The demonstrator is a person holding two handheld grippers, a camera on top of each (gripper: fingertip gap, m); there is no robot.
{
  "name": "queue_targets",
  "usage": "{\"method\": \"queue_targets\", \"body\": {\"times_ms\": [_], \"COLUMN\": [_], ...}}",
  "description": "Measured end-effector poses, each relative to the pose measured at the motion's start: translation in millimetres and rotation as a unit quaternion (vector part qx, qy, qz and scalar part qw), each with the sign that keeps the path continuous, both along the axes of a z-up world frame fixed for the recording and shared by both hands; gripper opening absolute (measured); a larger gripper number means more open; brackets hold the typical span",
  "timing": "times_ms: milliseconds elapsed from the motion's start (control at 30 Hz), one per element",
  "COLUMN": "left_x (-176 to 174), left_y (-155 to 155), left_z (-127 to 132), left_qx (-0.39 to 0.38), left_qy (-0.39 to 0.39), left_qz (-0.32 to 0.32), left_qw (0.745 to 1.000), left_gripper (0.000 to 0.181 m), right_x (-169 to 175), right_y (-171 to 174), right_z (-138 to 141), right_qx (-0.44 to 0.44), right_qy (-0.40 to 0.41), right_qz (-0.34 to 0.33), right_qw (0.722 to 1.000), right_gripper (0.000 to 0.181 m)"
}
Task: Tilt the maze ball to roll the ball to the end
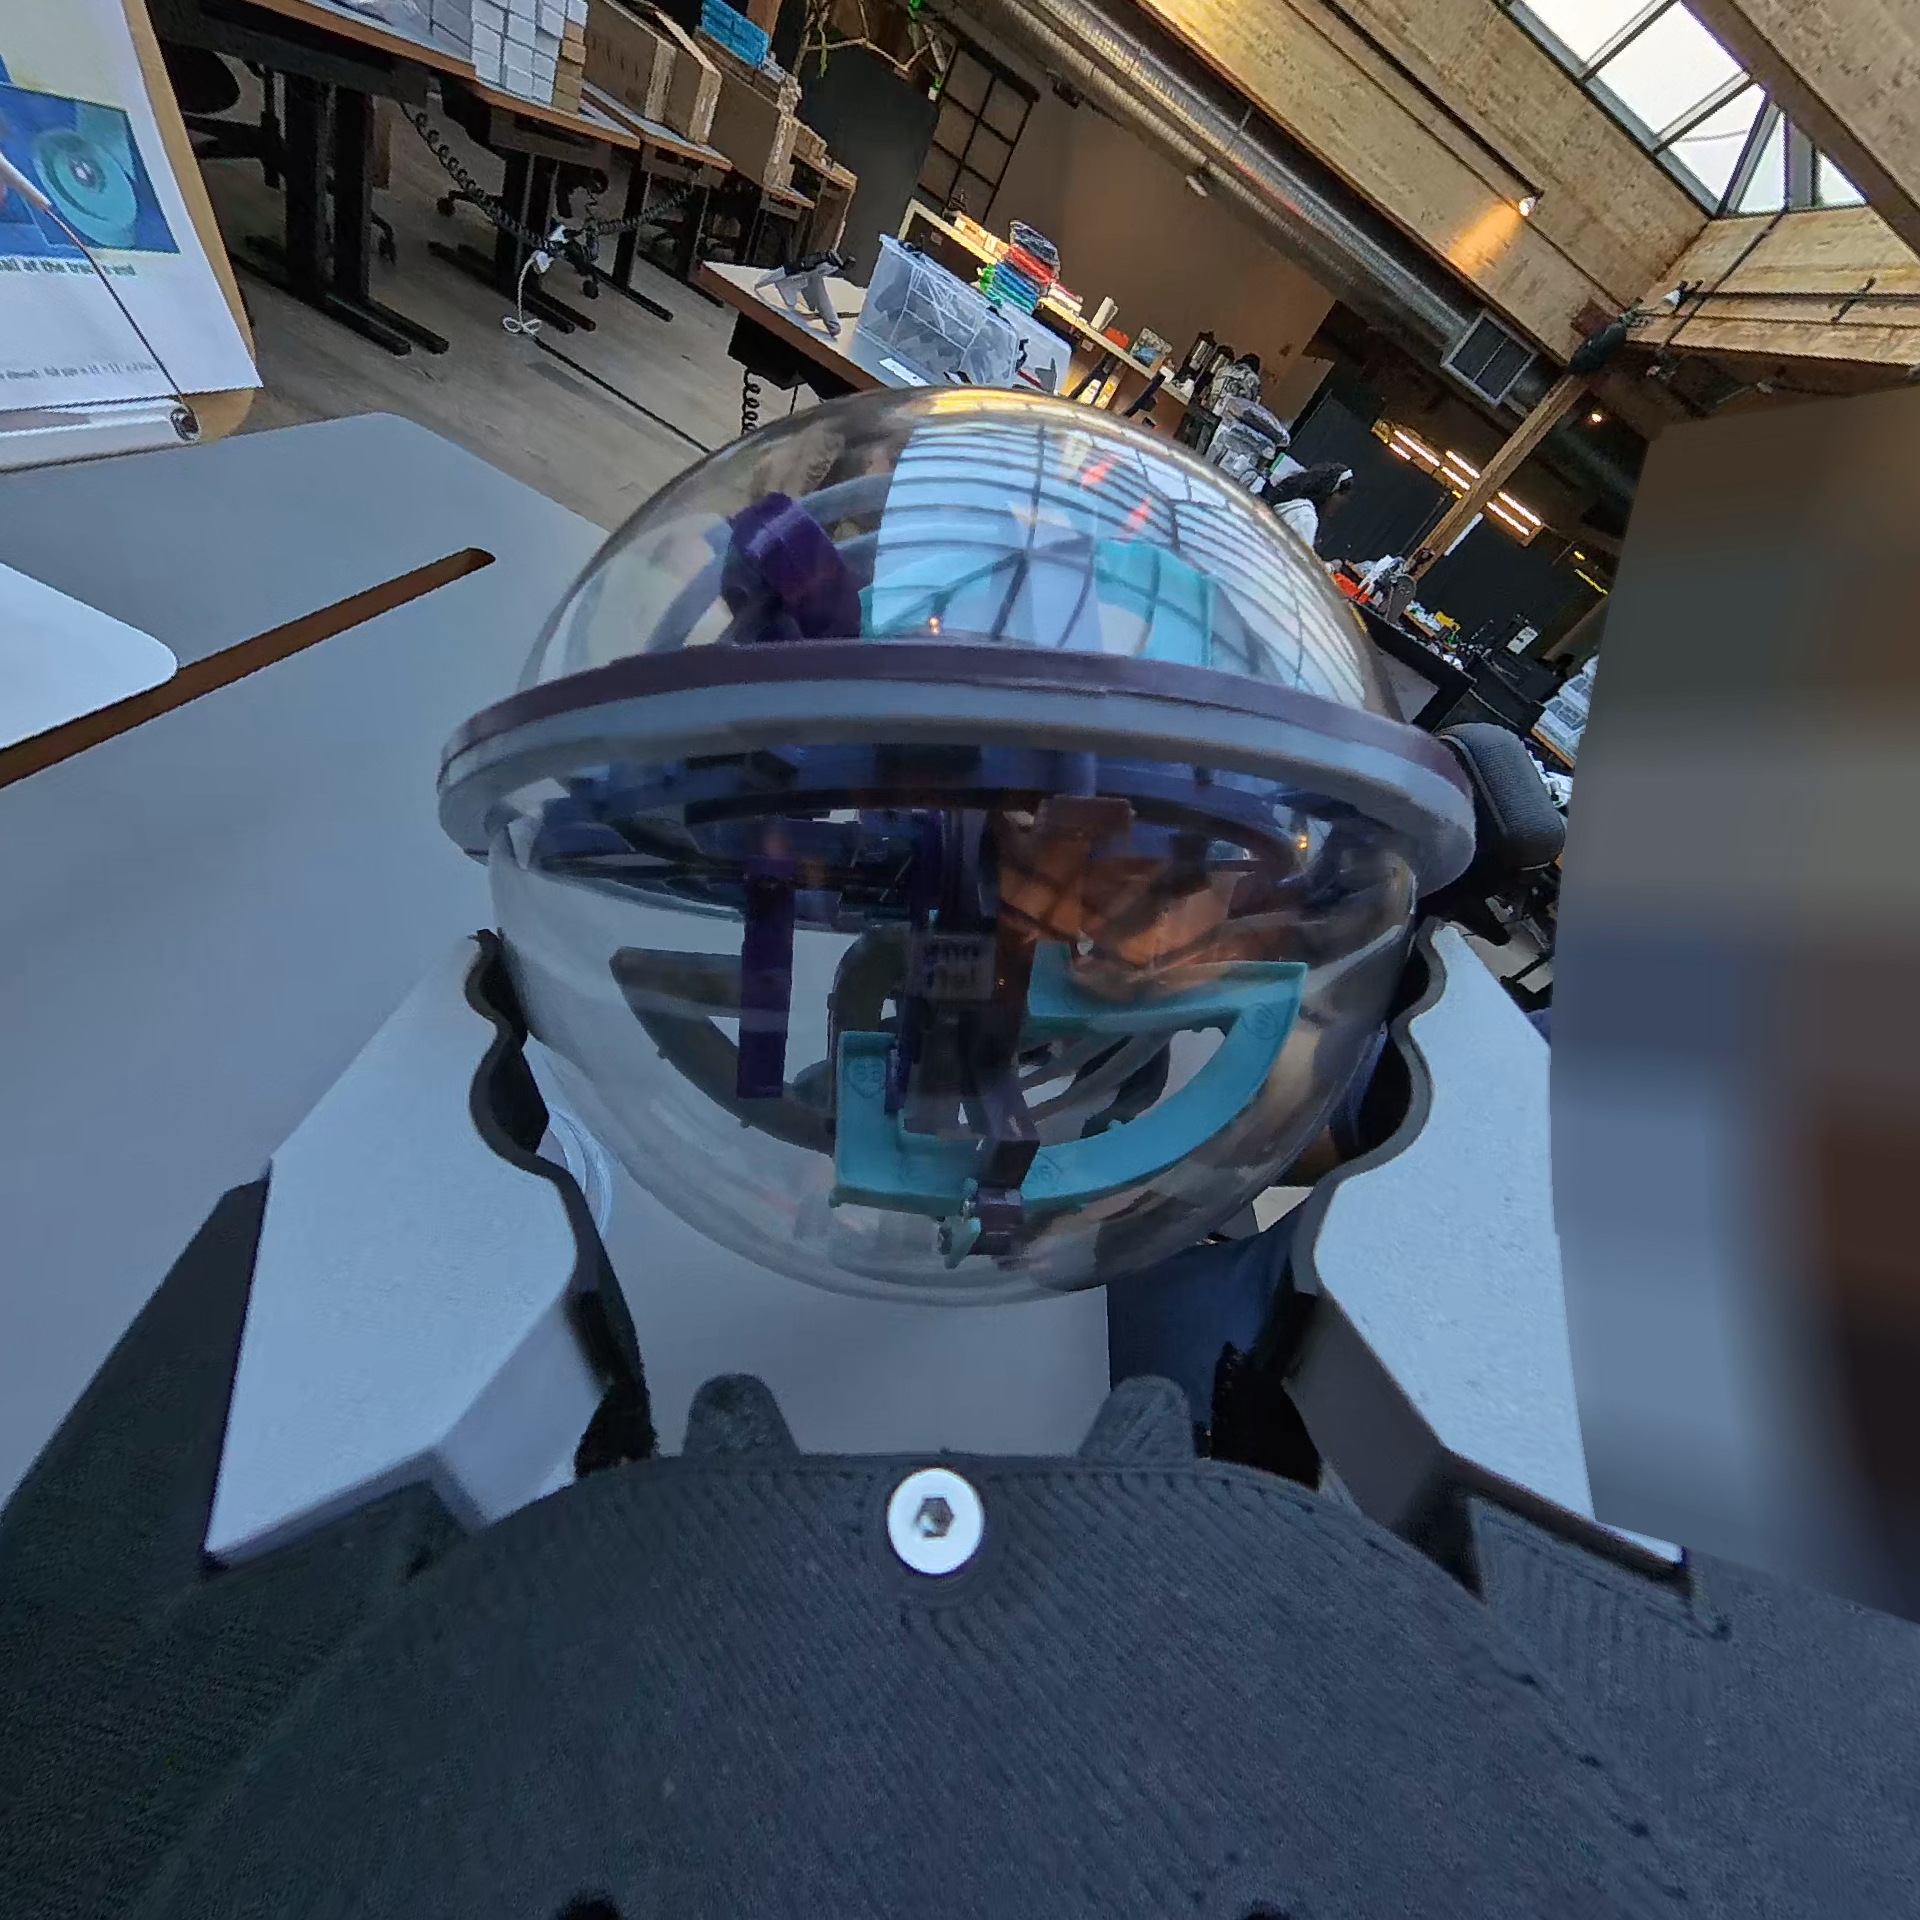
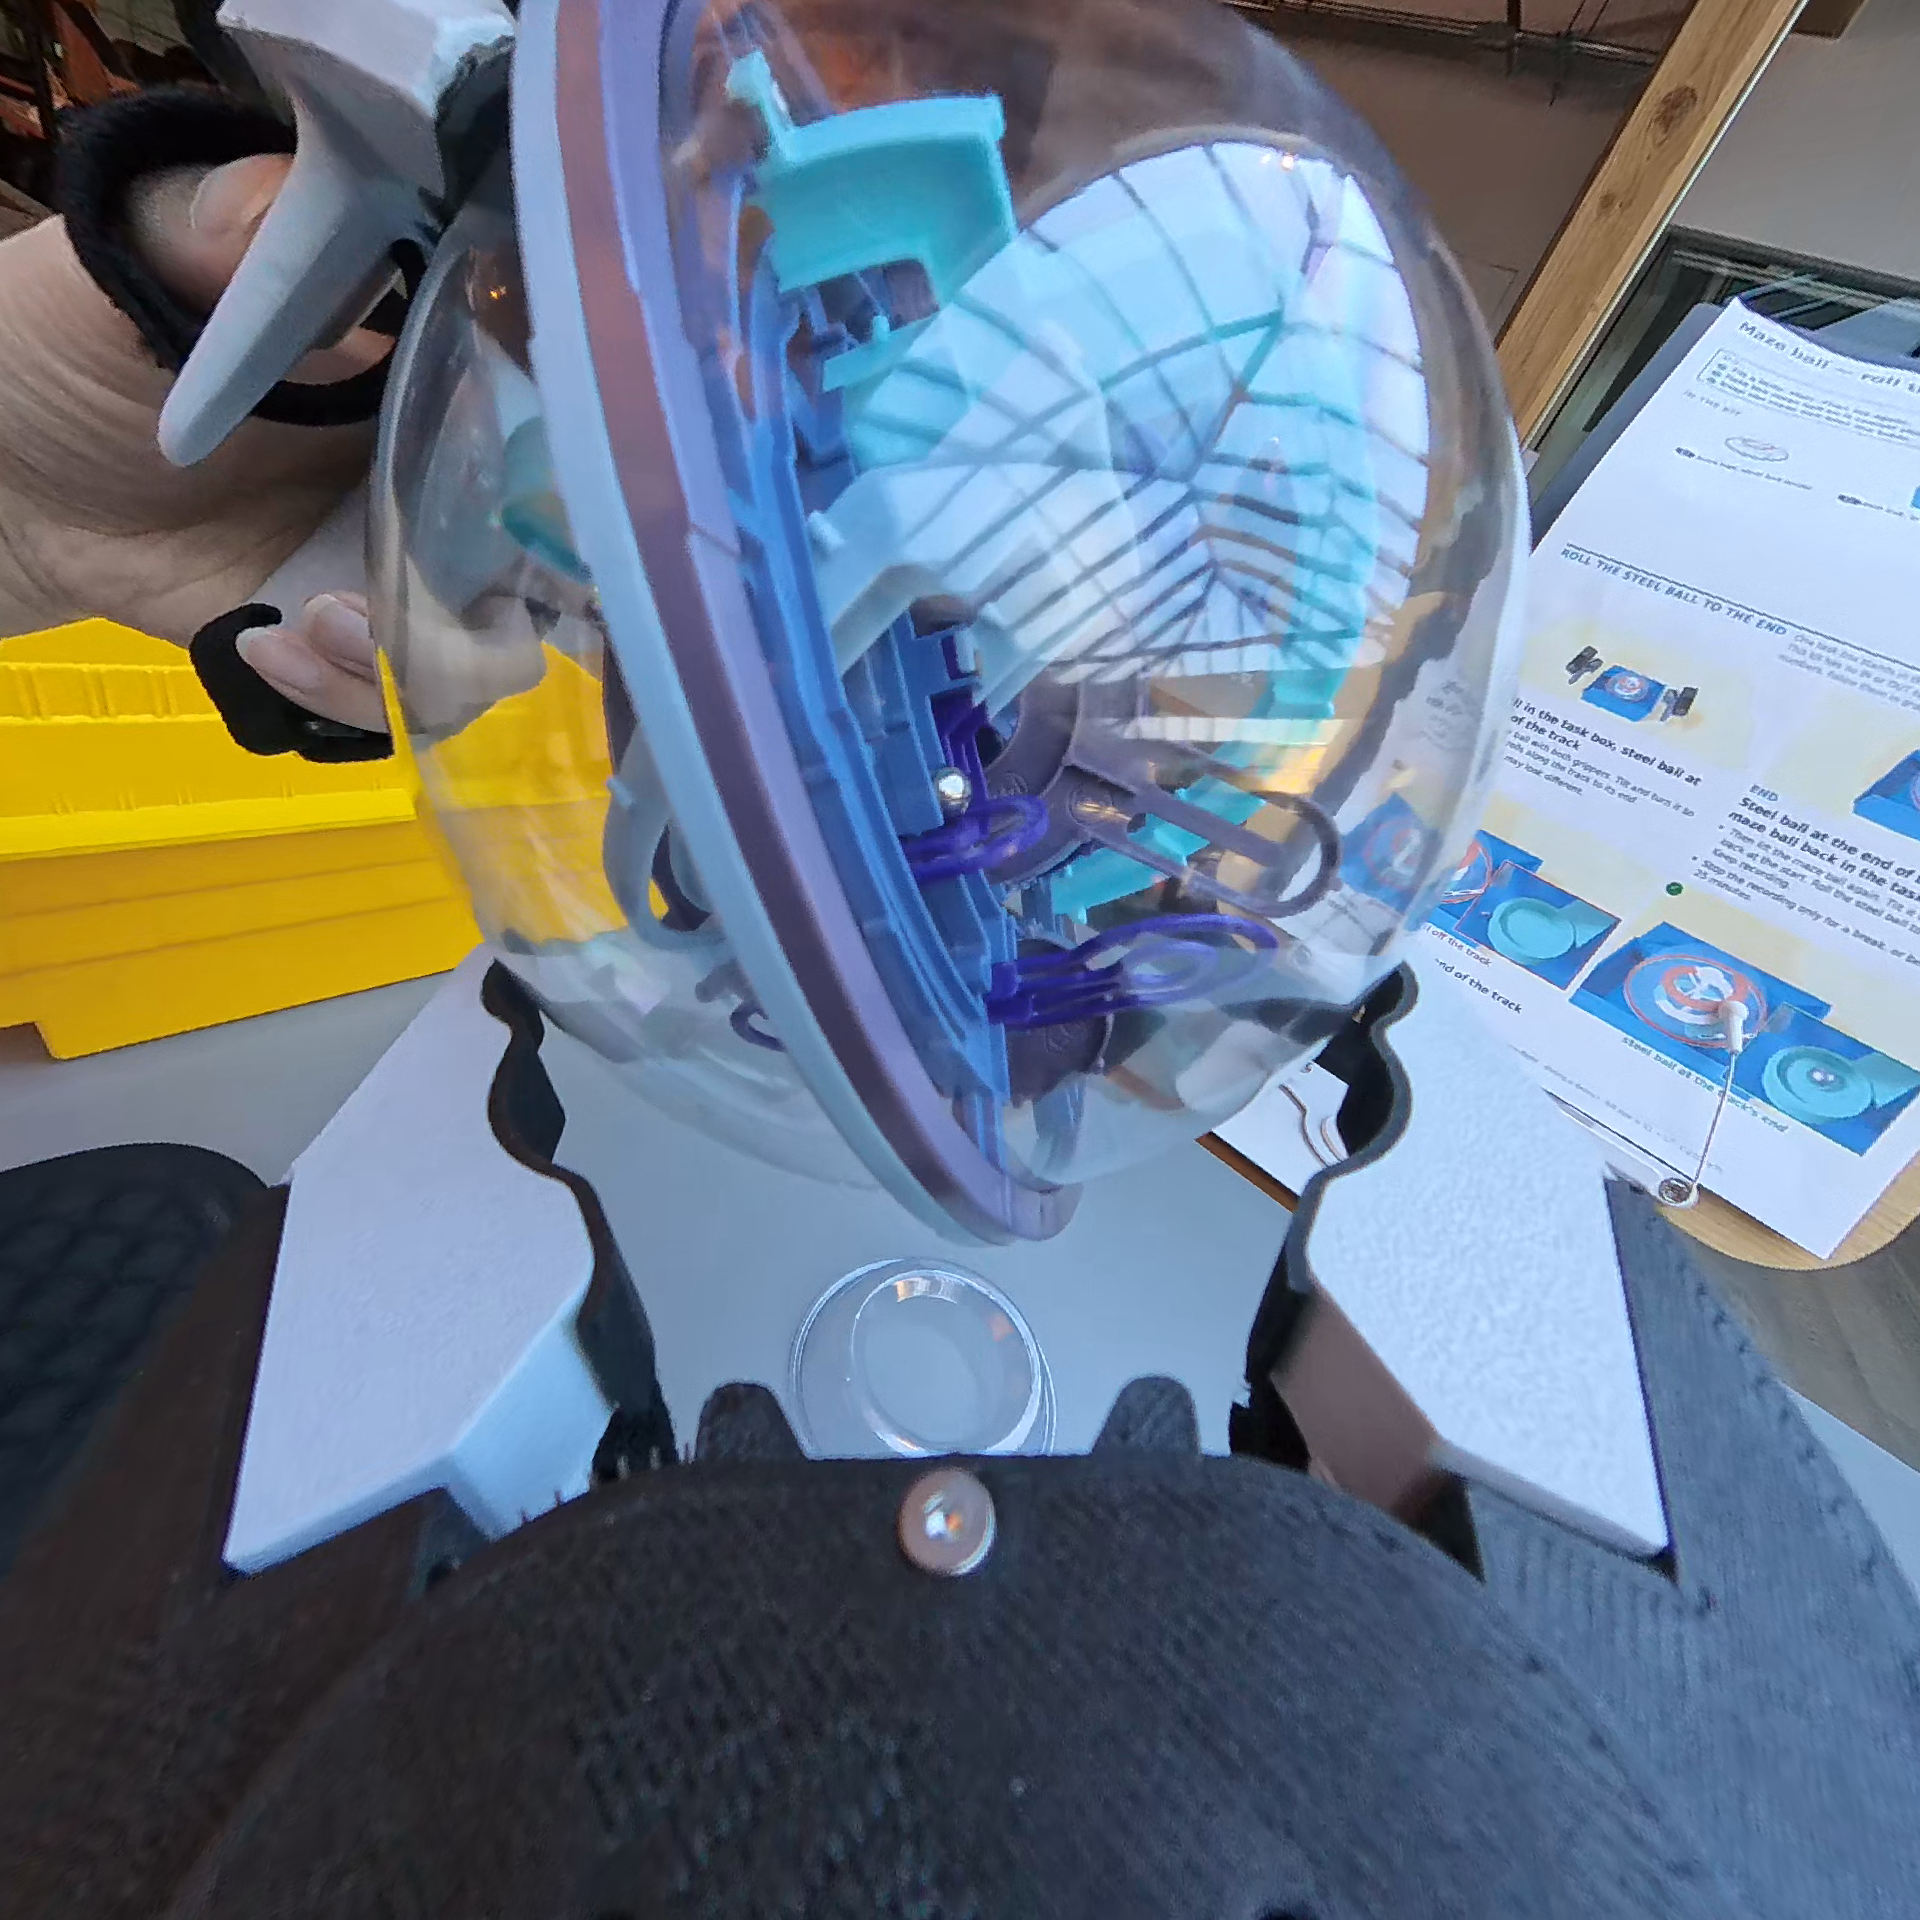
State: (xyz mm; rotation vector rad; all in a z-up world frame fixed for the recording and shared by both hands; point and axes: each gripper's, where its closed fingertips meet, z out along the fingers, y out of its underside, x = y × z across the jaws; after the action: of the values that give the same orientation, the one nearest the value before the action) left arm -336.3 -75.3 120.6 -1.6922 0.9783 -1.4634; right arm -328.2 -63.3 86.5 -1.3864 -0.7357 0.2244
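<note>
grey tabletop [image 2: 727,1226] beneath maze ball [image 2: 935,623], clamped between both hand-held grippers, yellow bin [image 2: 208,831] near its left edge

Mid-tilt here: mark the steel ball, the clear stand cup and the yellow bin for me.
steel ball [image 2: 953,787]: right wrist view, its shiny face.
clear stand cup [image 2: 923,1359]: right wrist view, its hollow centre.
yellow bin [image 2: 197,831]: right wrist view, its ribbed side.

light: daylight via skylight [image 1: 1683,94] | glare: sphere [image 2: 1039,520] reflections | edges: fisheye-warped | blur: slight
</note>
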Motion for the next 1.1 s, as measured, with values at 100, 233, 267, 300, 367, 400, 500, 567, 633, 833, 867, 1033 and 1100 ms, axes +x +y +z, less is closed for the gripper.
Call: {"method": "queue_targets", "body": {"times_ms": [100, 233, 267, 300, 367, 400, 500, 567, 633, 833, 867, 1033, 1100], "left_x": [1, 2, 2, 2, 2, 2, 2, 1, 1, 4, 4, 7, 8], "left_y": [2, 4, 5, 6, 8, 9, 12, 13, 14, 16, 16, 16, 16], "left_z": [3, 5, 5, 5, 6, 6, 6, 7, 7, 11, 13, 22, 24], "left_qx": [-0.008, -0.01, -0.011, -0.013, -0.018, -0.022, -0.031, -0.031, -0.03, -0.042, -0.044, -0.048, -0.048], "left_qy": [-0.004, -0.001, 0.0, 0.0, -0.001, -0.003, -0.002, 0.001, 0.004, -0.002, -0.004, -0.014, -0.019], "left_qz": [0.0, 0.002, 0.003, 0.003, 0.005, 0.006, 0.009, 0.012, 0.014, 0.016, 0.015, 0.012, 0.01], "left_qw": [1.0, 1.0, 1.0, 1.0, 1.0, 1.0, 0.999, 0.999, 0.999, 0.999, 0.999, 0.999, 0.999], "left_gripper": [0.16, 0.158, 0.158, 0.158, 0.158, 0.158, 0.158, 0.158, 0.158, 0.16, 0.158, 0.158, 0.159], "right_x": [0, 1, 1, 1, 1, 1, 0, 0, 0, 2, 3, 6, 7], "right_y": [1, 3, 3, 4, 5, 6, 8, 10, 10, 11, 11, 11, 11], "right_z": [2, 4, 4, 4, 5, 5, 5, 5, 5, 10, 12, 22, 25], "right_qx": [-0.004, -0.009, -0.012, -0.013, -0.016, -0.018, -0.027, -0.03, -0.032, -0.033, -0.033, -0.029, -0.025], "right_qy": [0.009, 0.013, 0.014, 0.014, 0.017, 0.018, 0.022, 0.023, 0.025, 0.027, 0.027, 0.024, 0.021], "right_qz": [-0.002, -0.003, -0.003, -0.004, -0.002, -0.001, 0.002, 0.003, 0.004, 0.009, 0.009, 0.009, 0.008], "right_qw": [1.0, 1.0, 1.0, 1.0, 1.0, 1.0, 0.999, 0.999, 0.999, 0.999, 0.999, 0.999, 0.999], "right_gripper": [0.154, 0.154, 0.154, 0.154, 0.154, 0.154, 0.153, 0.153, 0.153, 0.153, 0.153, 0.154, 0.154]}}
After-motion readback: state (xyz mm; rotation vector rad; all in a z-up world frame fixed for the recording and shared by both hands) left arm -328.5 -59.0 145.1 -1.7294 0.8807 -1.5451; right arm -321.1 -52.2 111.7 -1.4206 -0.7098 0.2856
